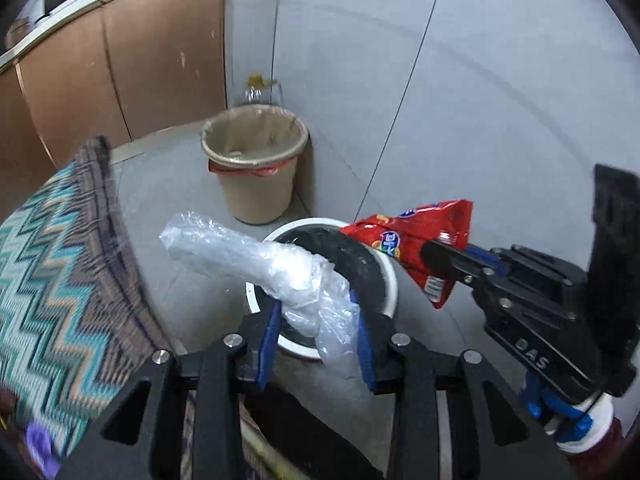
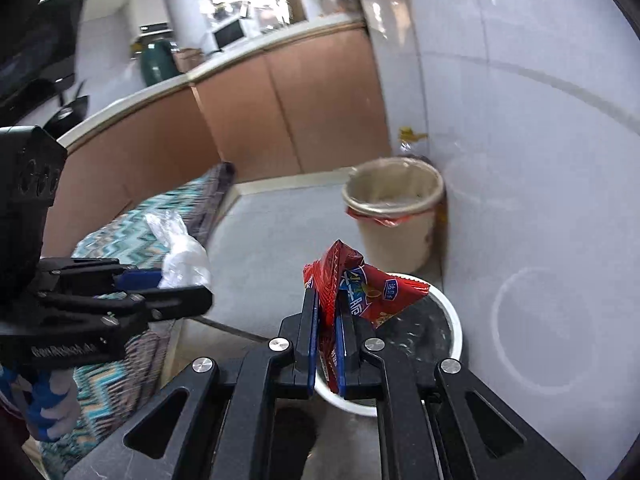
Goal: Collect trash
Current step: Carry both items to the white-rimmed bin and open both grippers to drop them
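My left gripper (image 1: 316, 316) is shut on a crumpled clear plastic wrap (image 1: 256, 260) and holds it above a white-rimmed bin with a black liner (image 1: 384, 264). My right gripper (image 2: 326, 332) is shut on a red snack packet (image 2: 360, 292), also above that bin (image 2: 444, 308). In the left wrist view the right gripper (image 1: 440, 256) comes in from the right with the red packet (image 1: 416, 240). In the right wrist view the left gripper (image 2: 176, 284) sits at the left with the clear wrap (image 2: 180, 252).
A beige bin with a lined rim (image 1: 256, 160) stands in the corner by the white wall, also in the right wrist view (image 2: 396, 216). A zigzag-patterned cloth surface (image 1: 52, 280) lies to the left. Brown cabinets (image 1: 120, 60) run behind. A clear bottle (image 1: 260, 92) stands behind the beige bin.
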The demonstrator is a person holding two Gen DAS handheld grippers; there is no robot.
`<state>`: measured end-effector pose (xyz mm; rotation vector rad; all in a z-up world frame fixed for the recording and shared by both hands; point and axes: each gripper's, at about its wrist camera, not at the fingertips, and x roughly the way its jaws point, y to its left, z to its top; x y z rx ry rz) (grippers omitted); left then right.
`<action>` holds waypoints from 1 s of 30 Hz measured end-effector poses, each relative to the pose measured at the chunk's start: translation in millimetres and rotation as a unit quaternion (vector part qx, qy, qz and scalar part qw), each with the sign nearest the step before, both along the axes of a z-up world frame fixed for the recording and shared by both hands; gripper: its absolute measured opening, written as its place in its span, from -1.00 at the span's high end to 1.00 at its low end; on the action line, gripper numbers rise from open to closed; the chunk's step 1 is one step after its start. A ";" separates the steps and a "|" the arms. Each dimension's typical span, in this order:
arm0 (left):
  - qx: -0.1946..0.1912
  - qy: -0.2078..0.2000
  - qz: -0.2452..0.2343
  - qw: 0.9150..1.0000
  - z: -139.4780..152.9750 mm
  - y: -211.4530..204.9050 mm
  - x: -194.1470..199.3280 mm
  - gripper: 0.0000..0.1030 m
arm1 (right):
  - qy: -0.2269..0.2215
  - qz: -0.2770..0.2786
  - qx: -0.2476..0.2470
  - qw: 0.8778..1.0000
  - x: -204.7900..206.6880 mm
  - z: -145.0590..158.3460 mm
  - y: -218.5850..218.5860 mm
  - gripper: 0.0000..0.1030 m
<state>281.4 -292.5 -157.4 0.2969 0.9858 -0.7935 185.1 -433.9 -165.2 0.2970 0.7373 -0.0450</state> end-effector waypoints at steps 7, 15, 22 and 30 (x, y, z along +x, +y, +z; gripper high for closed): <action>0.030 0.040 -0.003 0.999 -45.3 -47.0 22.4 0.15 | 0.028 -0.025 0.012 0.999 30.2 -33.9 -24.6 0.22; 0.011 0.048 0.012 0.999 -53.6 -53.3 29.3 0.14 | 0.017 -0.059 0.017 0.998 24.0 -28.9 -35.4 0.14; -0.030 -0.011 0.043 0.999 -8.7 -15.1 1.7 0.14 | -0.015 -0.049 -0.006 0.999 1.8 8.4 -4.9 0.14; -0.055 -0.078 0.077 0.992 52.9 49.1 -48.4 0.13 | -0.060 -0.021 -0.039 0.997 -35.0 68.0 42.3 0.14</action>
